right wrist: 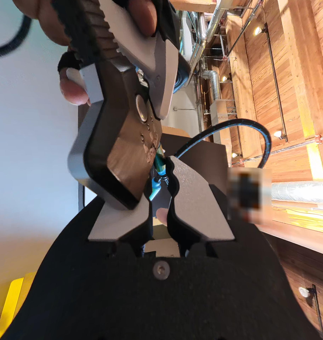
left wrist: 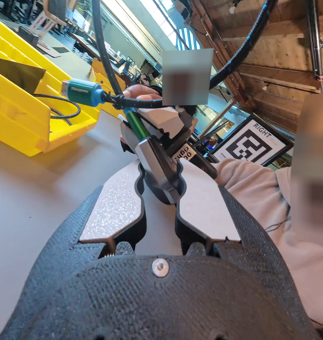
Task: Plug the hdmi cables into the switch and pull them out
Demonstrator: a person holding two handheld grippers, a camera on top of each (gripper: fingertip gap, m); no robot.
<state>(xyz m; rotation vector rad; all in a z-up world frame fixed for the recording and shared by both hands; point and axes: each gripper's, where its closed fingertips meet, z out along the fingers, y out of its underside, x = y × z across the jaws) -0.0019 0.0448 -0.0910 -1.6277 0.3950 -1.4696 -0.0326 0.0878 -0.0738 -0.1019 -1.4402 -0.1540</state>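
Above a pale grey bench (left wrist: pixel 46 184) carrying yellow bins (left wrist: pixel 24 117), under a timber ceiling, both tools are tipped upward. The left tongs (left wrist: pixel 159 181) pinch the silver switch (left wrist: pixel 153 165), while the right tongs (right wrist: pixel 159 185), nearly pressed together, grip the green HDMI plug (right wrist: pixel 159 161) at its edge. Pulled at an angle, I judge the plug could jam, or the switch could twist free; a second plug (left wrist: pixel 81 92) dangles loose.

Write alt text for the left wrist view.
The left gripper clamps a silver-and-black HDMI switch above a grey table. The right gripper holds a green plug at the switch's far end; a second plug dangles near yellow bins.
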